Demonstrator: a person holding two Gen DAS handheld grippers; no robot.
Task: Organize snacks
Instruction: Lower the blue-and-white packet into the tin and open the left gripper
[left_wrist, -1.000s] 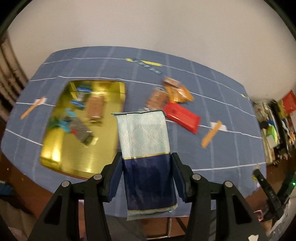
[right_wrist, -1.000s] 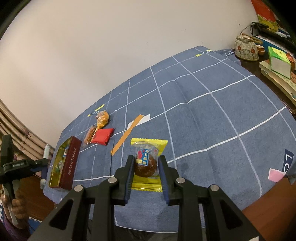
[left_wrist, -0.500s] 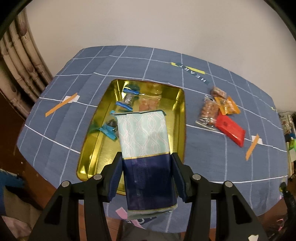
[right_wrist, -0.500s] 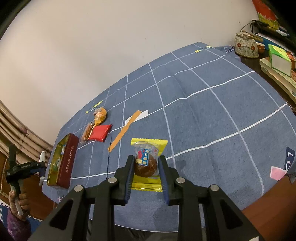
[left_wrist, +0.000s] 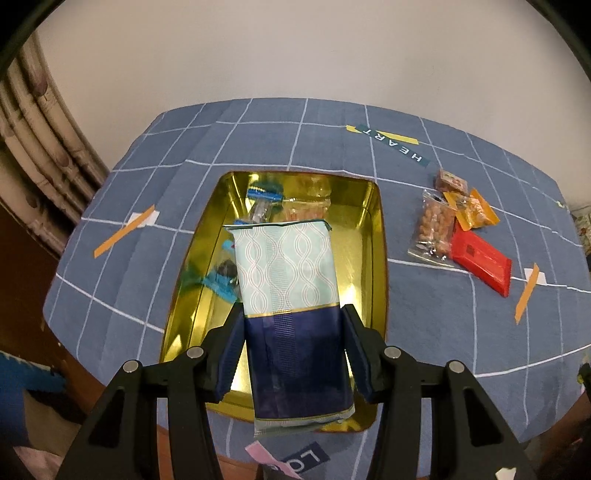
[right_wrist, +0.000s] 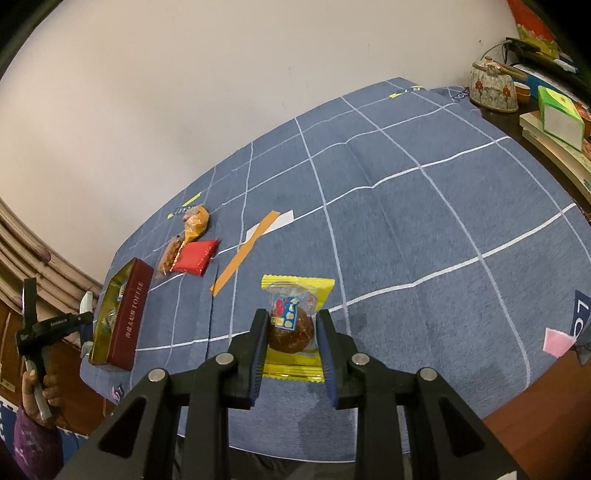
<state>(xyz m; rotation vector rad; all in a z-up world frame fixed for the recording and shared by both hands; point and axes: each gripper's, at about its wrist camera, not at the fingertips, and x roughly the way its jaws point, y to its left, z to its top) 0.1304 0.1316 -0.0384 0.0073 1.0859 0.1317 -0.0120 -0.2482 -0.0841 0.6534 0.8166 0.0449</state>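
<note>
Snack pouch (left_wrist: 291, 295) clamped in left tongs (left_wrist: 293, 354) over gold tin (left_wrist: 376, 236); right tongs (right_wrist: 290, 343) grip yellow cake packet (right_wrist: 295, 291).

Navy-and-mint wave-patterned packet (left_wrist: 291, 295), gold tin (left_wrist: 376, 236), blue checked cloth (left_wrist: 443, 332).

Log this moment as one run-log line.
left tool: shut on blue-and-mint packet, above gold tin | right tool: shut on yellow cake packet | table: red packet loose
</note>
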